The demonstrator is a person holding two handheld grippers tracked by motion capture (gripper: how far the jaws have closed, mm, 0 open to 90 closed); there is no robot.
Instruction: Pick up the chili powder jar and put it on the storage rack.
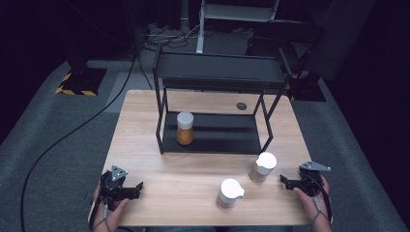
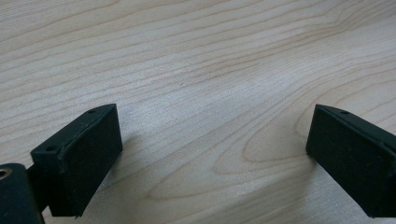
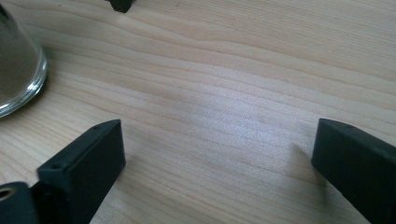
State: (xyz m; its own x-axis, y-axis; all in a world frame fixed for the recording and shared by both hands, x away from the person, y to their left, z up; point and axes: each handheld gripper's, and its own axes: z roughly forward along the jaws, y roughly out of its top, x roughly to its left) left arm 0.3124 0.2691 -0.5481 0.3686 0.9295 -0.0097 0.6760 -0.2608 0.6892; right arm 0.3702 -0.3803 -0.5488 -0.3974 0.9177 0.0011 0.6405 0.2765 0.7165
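Note:
Three glass jars with white lids hold a brownish filling. One jar [image 1: 184, 128] stands on the lower shelf of a black rack [image 1: 212, 140]. The other two stand on the wooden table, one [image 1: 229, 193] near the front and one [image 1: 262, 167] to its right. My left gripper [image 1: 138, 189] rests at the front left corner, open, with bare wood between its pads [image 2: 88, 149]. My right gripper [image 1: 285, 181] lies at the front right, open and holding nothing, just right of the nearer jar. A jar's glass base [image 3: 18, 70] sits to the left of the right gripper [image 3: 215, 154], apart from its jaws.
The rack has an upper shelf [image 1: 220, 72] over the lower one and stands at the table's middle back. A small dark round cap [image 1: 241, 106] lies behind it. A black cable [image 1: 72, 135] runs over the grey floor on the left. Bare wood [image 1: 183, 174] spreads between the grippers.

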